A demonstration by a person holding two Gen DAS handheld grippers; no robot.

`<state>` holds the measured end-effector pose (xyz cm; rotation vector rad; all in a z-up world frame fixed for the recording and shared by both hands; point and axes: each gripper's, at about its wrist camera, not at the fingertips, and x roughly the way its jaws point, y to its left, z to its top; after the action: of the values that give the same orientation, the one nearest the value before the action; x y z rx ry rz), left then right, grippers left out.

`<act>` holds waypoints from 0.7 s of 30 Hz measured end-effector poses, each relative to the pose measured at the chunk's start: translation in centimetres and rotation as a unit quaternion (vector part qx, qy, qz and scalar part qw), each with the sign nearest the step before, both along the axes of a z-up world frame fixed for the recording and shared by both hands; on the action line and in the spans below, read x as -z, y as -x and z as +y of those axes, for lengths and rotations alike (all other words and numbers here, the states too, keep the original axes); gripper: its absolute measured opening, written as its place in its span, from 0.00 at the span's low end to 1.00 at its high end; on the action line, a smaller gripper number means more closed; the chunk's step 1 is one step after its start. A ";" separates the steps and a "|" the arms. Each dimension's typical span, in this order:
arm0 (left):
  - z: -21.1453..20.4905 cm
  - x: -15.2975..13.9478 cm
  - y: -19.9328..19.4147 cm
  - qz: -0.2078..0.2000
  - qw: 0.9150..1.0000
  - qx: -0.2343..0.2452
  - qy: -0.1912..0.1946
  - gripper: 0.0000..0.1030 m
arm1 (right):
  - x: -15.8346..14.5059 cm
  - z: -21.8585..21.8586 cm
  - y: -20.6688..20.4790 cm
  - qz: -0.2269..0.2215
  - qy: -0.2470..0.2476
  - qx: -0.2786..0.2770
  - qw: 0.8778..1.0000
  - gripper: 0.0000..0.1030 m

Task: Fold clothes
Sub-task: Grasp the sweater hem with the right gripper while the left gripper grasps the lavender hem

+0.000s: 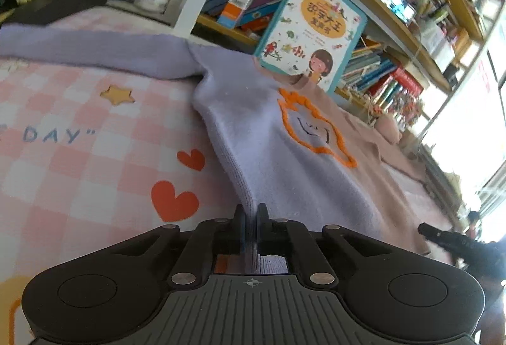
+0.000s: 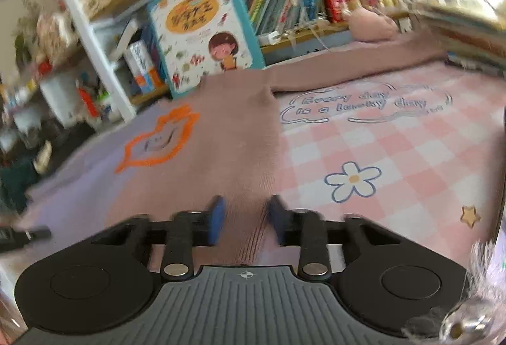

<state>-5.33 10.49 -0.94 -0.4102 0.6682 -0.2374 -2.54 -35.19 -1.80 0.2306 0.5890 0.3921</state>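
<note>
Left tongs (image 1: 252, 223): blue-padded fingers (image 1: 241, 226) pressed nearly together, only a thin fold of fabric pinched between them, body low and level, pointing forward. Right tongs (image 2: 246, 220): fingers (image 2: 216, 218) parted with a clear gap, straddling cloth without clamping it, body low, motion-blurred. In the left wrist view the right tongs' black tip shows at far right.
</note>
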 end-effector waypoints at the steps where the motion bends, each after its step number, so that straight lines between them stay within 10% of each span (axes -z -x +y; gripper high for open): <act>1: 0.0 -0.2 0.0 -0.002 1.000 -0.004 -0.011 0.04 | 0.0 0.2 0.1 -0.002 0.004 -0.002 1.000 0.11; 21: -0.4 -0.3 0.3 0.006 1.000 0.009 -0.024 0.05 | -0.1 0.4 0.8 -0.011 0.020 0.006 1.000 0.09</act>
<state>-5.61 10.10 -0.66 -0.3592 0.6877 -0.2358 -3.37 -34.77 -1.68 0.1917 0.5738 0.3698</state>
